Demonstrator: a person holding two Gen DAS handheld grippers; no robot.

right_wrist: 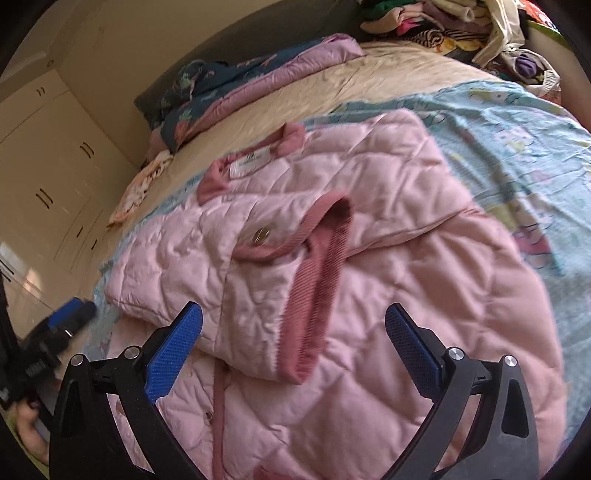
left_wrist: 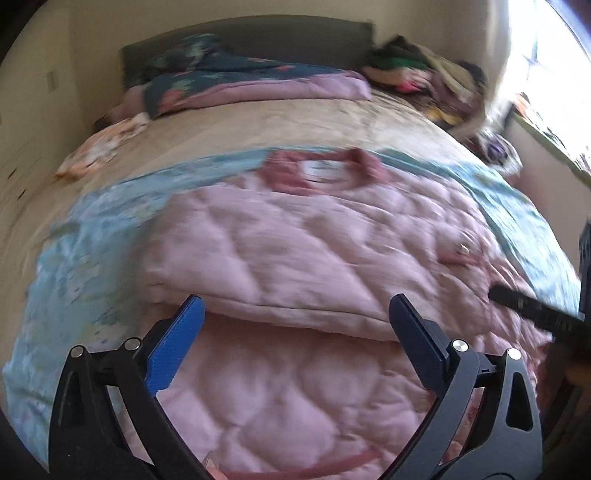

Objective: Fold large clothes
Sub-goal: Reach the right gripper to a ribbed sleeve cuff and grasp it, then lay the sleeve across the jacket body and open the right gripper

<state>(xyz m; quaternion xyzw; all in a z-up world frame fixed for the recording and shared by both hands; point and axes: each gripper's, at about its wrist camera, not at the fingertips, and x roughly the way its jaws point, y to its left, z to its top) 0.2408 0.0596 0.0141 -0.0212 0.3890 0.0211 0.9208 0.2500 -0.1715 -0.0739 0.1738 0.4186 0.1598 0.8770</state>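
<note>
1. The pale pink quilted jacket with darker pink ribbed trim (right_wrist: 332,258) lay on a light blue patterned blanket (right_wrist: 517,147) spread over a beige-covered bed (left_wrist: 258,125).
2. Both sleeves were folded in across the jacket's body, and one ribbed cuff (right_wrist: 317,280) lay over the middle beside a small gold snap button (right_wrist: 261,233).
3. The left gripper (left_wrist: 295,339) hovered above the lower part of the jacket, its blue-padded fingers (left_wrist: 177,343) spread wide with nothing between them.
4. The right gripper (right_wrist: 293,343) hung over the jacket's hem end, likewise spread and holding nothing.
5. A rumpled navy-and-lilac quilt (left_wrist: 240,85) and a heap of mixed clothes (right_wrist: 443,22) sat near the dark headboard (left_wrist: 258,37).
</note>
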